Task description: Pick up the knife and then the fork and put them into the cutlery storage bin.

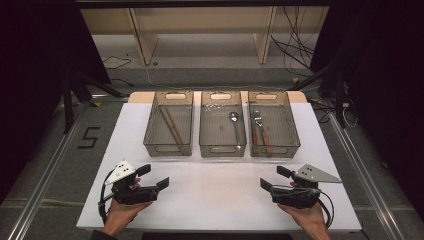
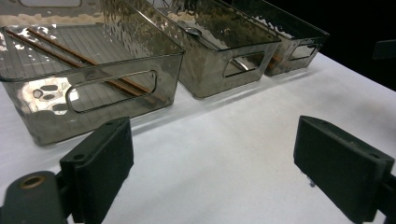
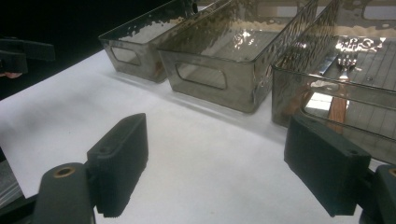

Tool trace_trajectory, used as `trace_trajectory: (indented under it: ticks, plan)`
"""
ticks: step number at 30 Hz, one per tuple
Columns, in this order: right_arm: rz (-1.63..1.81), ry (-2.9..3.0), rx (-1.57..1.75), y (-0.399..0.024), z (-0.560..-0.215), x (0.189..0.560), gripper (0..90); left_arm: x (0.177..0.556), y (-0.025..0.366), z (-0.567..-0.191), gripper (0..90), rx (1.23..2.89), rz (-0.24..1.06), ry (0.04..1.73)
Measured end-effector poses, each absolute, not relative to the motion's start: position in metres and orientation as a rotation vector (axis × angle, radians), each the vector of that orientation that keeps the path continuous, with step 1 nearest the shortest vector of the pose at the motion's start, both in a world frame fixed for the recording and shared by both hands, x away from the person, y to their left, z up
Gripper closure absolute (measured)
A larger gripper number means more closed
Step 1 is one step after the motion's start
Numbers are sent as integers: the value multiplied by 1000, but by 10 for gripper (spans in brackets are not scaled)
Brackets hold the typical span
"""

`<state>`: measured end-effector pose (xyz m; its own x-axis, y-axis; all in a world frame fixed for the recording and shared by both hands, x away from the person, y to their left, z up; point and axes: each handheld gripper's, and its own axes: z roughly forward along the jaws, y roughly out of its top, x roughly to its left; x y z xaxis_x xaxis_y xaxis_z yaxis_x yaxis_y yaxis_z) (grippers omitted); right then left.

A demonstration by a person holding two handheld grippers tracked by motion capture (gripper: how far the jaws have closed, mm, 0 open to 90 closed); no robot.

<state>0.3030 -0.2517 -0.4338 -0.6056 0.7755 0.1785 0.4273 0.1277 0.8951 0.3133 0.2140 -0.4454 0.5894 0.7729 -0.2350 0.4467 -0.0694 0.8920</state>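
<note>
Three smoky clear bins stand in a row at the far side of the white table (image 1: 220, 190). The left bin (image 1: 168, 149) holds a pair of brown chopsticks (image 1: 171, 127), which also show in the left gripper view (image 2: 70, 58). A metal spoon (image 1: 235, 122) lies in the middle bin (image 1: 222, 150). The right bin (image 1: 296, 135) holds a fork (image 1: 258, 120) with a wooden handle, also seen in the right gripper view (image 3: 346, 60), and a second wooden-handled piece lies beside it. My left gripper (image 1: 155, 176) (image 2: 212, 135) is open over bare table at the near left. My right gripper (image 1: 272, 178) (image 3: 217, 135) is open at the near right, with nothing between its fingers.
A hand holds each gripper near the table's front edge. A wide strip of bare white tabletop lies between the grippers and the bins. Beyond the table stand a wooden shelf frame (image 1: 145, 45) and loose cables (image 1: 295, 50) on the floor.
</note>
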Motion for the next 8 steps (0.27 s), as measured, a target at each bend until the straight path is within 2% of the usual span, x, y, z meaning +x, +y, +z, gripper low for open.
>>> trace_trajectory:
  ticks: [8]
  plan:
    - [1469,2086,1160,-251,-434,303,224,313,214,-445,115,1706,366,1017]
